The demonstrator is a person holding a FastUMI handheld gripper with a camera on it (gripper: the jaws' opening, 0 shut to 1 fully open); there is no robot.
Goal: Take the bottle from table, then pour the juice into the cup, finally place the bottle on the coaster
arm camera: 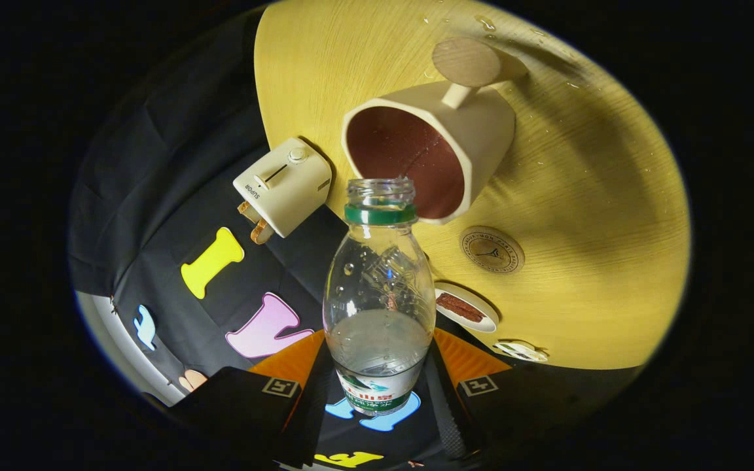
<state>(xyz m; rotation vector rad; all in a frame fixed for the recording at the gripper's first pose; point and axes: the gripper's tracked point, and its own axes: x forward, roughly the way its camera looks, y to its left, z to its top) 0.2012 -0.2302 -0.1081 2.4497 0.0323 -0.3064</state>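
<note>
The claw is closed on the bottle, with one finger pressed against each side of the labelled lower body. The bottle is clear plastic, uncapped, with a green ring below its open threaded neck. A small amount of clear liquid is collected in the part of the body nearest the fingers, and droplets cling to the inner wall above it.

The bottle's mouth points forward, away from the fingers, and stands just in front of the rim of the cup. The cup is cream on the outside and dark reddish-brown inside, with a handle on the side away from the bottle. Its opening faces the bottle. Whether the mouth touches the rim cannot be determined.

The cup stands on the light wooden bench. Scattered water drops show on the bench surface beyond the cup. A round wooden coaster with a printed ring lies on the bench just beside the cup, apart from the bottle. A second round wooden disc lies beyond the cup's handle. A small white dish holding a dark brown piece lies near the coaster. A cream toaster stands at the bench edge, beside the cup.
</note>
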